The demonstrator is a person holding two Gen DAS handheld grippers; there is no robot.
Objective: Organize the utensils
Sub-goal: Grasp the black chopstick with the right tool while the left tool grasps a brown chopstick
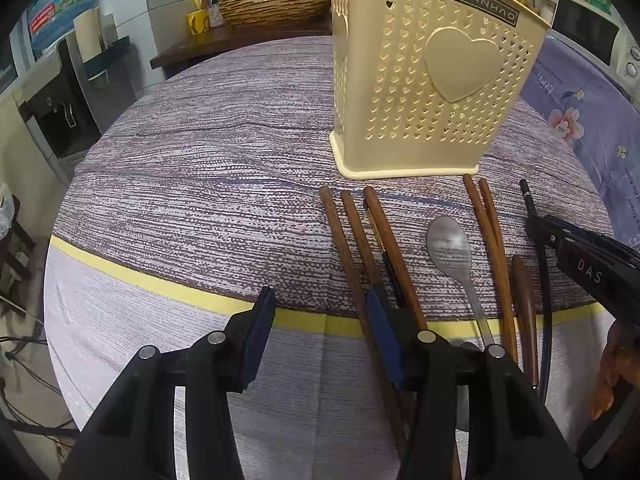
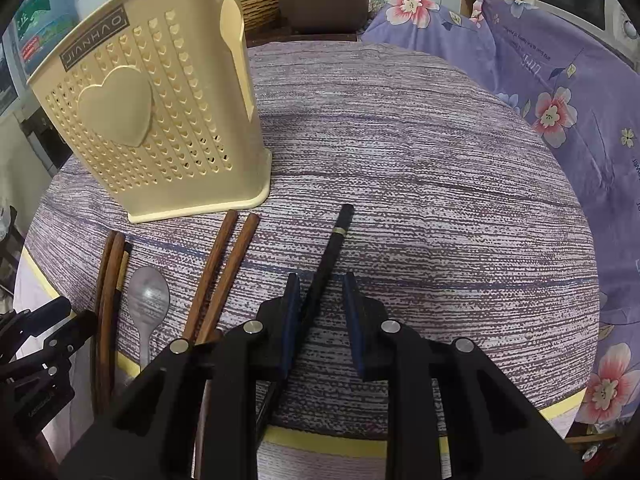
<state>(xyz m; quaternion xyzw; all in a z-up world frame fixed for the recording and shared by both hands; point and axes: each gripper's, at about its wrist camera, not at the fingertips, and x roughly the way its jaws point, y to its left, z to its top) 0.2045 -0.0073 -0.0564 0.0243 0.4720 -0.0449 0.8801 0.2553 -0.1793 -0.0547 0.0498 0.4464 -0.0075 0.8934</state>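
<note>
Right wrist view: the right tool (image 2: 320, 300) stands released, jaws apart, straddling a slim black chopstick with a gold band (image 2: 326, 256). The stick lies on the table (image 2: 420, 184), which is covered in a purple-grey striped cloth. Its long axis runs from near-left to far-right, the banded end pointing away; its near part passes between the two pads, closer to the left one. Contact cannot be told.

The cream perforated plastic utensil holder with a raised heart (image 2: 160, 120) stands upright to the far left of this stick, well apart.

Left wrist view: the left tool (image 1: 320, 332) is also released, holding nothing, with brown wooden chopsticks (image 1: 352, 240) beside its right pad. A grey metal spoon (image 1: 452, 248) lies right of them.

Judgement: the right tool is nearer the black stick; closing across its shaft looks like the coming move.
</note>
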